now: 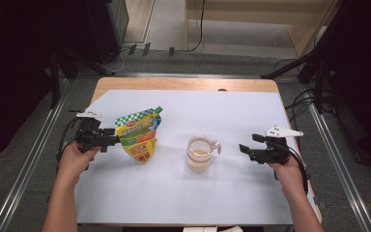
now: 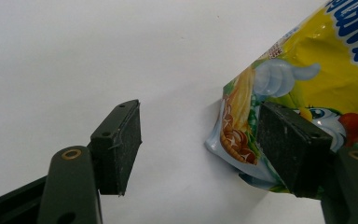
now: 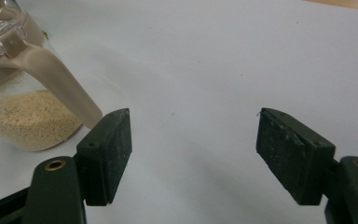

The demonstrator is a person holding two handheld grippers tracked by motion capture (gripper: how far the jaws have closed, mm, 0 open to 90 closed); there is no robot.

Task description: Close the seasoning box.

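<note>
A yellow and green printed foil pouch (image 1: 139, 136) with a checked top edge stands upright on the white paper sheet (image 1: 183, 193) that covers the wooden worktop (image 1: 183, 84), left of centre. Right of it, near the middle of the sheet and apart from the pouch, stands a clear plastic jar (image 1: 199, 153) with a beige handle and a layer of pale beige grains at its bottom.

The left gripper (image 1: 110, 140), held in the person's left hand (image 1: 77, 157), points level at the pouch's left edge. In the left gripper view its fingers (image 2: 119, 144) are spread; one finger lies against the lower corner of the pouch, the other stands off over bare paper with nothing between it and the bag, so the pouch is not pinched.

The right gripper (image 1: 244, 151), in the person's right hand (image 1: 287, 170), points toward the jar from the right and stays well apart from it. In the right gripper view its fingers (image 3: 107, 154) are spread wide over bare paper, holding nothing; the jar sits beyond the one finger at the upper left, its beige handle (image 3: 51, 77) slanting down toward that finger's tip.
</note>
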